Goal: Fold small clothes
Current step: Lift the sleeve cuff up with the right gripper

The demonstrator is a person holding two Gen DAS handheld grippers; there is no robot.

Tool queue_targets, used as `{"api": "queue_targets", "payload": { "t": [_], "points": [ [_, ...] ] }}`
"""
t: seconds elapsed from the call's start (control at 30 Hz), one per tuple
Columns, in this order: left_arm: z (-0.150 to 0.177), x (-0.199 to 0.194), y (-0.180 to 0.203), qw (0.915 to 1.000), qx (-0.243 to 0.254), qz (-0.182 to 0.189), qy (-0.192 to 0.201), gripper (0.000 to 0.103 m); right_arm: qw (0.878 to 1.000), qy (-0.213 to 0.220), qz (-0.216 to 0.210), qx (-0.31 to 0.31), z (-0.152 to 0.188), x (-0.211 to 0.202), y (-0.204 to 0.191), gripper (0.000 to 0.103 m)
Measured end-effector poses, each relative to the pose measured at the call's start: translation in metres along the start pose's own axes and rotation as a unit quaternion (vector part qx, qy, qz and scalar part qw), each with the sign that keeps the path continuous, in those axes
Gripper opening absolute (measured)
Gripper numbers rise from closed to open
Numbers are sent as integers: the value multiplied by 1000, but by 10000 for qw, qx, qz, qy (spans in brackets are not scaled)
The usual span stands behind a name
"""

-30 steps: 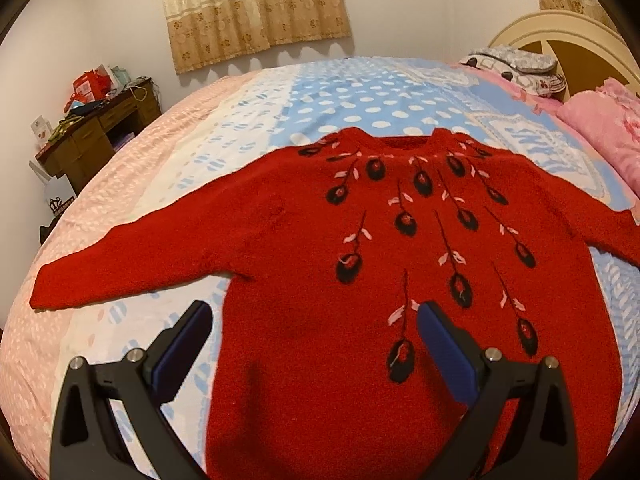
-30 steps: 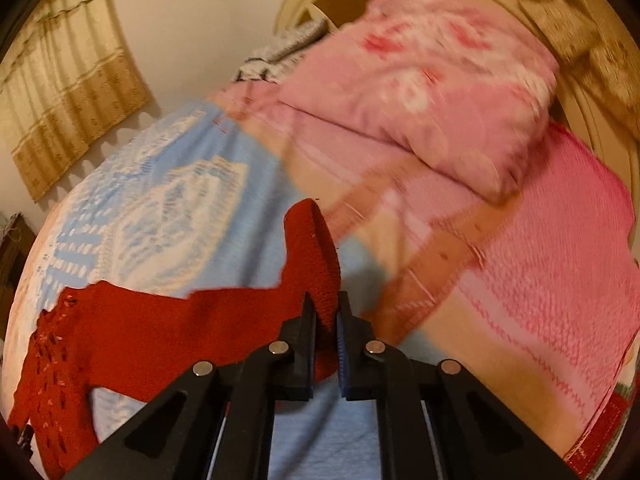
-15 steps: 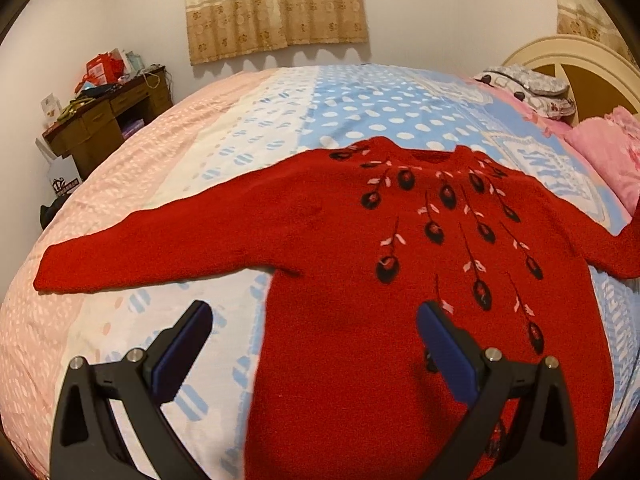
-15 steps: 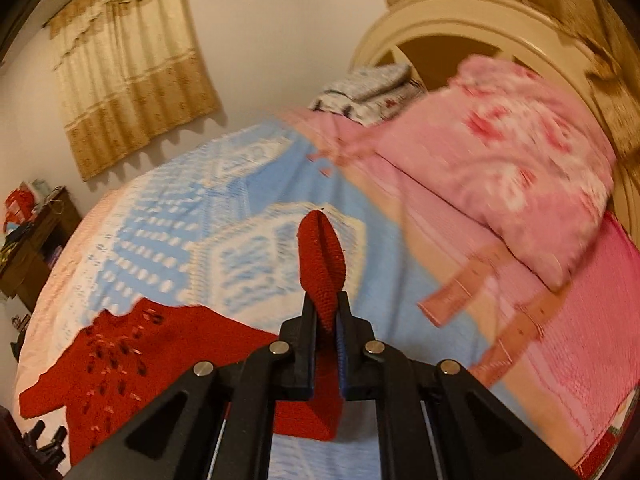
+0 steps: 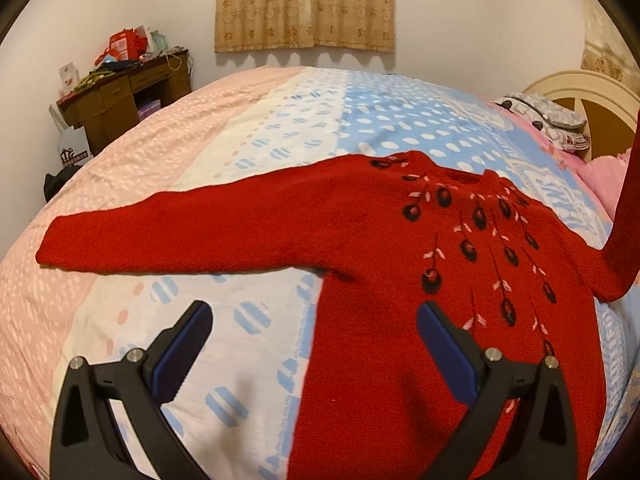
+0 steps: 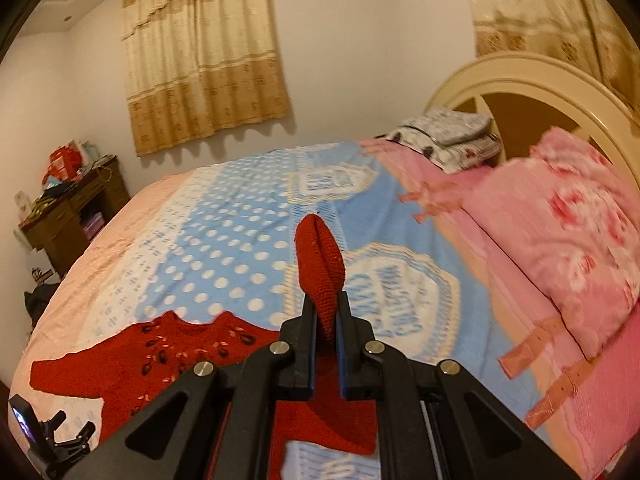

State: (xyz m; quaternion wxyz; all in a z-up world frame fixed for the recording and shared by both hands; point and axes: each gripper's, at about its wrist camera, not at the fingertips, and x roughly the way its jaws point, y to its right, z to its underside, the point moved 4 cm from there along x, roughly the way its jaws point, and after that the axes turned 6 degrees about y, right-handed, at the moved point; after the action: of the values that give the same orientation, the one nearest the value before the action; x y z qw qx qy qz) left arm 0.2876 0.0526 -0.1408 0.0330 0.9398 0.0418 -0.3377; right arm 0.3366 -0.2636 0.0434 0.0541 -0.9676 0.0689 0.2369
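Item 1. Red knitted sweater [image 5: 400,280], with dark berry-and-leaf embroidery below the neckline. It is laid flat, front up, on the bed [image 5: 248,128], directly ahead of and beneath the left hand-held gripper [image 5: 316,344]. One sleeve [image 5: 168,236] is spread flat, extending away to the left of that hand-held gripper. The other sleeve [image 6: 320,268] is lifted clear of the bed, seen at the right edge of the left wrist view as a rising red strip.

Item 2. Left hand-held gripper. Its blue-padded jaws are held wide apart above the sweater's side edge and the bedspread; nothing is between them.

Item 3. Right hand-held gripper [image 6: 327,320]. Its jaws are closed on the cuff end of the lifted sleeve, which stands up between and beyond the fingertips; the rest of the sleeve hangs down below it toward the sweater body.

Item 4. Bed, covered in a pink, white and blue spotted bedspread. A pink floral pillow [image 6: 568,232] is placed to the right of the right hand-held gripper, a grey patterned pillow [image 6: 452,136] beyond it, against a cream arched headboard [image 6: 520,76].

Item 5. Brown wooden desk [image 5: 120,104], far ahead and left of the left hand-held gripper, cluttered with red packages and papers.

Item 6. Beige patterned curtain [image 5: 304,4], hung on the far wall.
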Motion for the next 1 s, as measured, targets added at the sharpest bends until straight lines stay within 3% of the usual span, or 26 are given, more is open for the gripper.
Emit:
{"api": "queue_targets", "payload": {
  "t": [0.3,0.57,0.77,1.0],
  "points": [
    [6,9,-22,9996,-257,34,-106,103,9978,66,-402,-528,-16,8,-88,7],
    [10,17,-41,9988,-443,16,-187,103,9925,-144,-837,-874,-3,37,-164,7],
    [15,23,-53,9981,-554,-28,-267,103,9837,-486,-1196,-1255,39,69,-231,7],
    [21,28,-63,9976,-581,-106,-353,103,9691,-1080,-1479,-1654,120,122,-305,7]
  ]
}}
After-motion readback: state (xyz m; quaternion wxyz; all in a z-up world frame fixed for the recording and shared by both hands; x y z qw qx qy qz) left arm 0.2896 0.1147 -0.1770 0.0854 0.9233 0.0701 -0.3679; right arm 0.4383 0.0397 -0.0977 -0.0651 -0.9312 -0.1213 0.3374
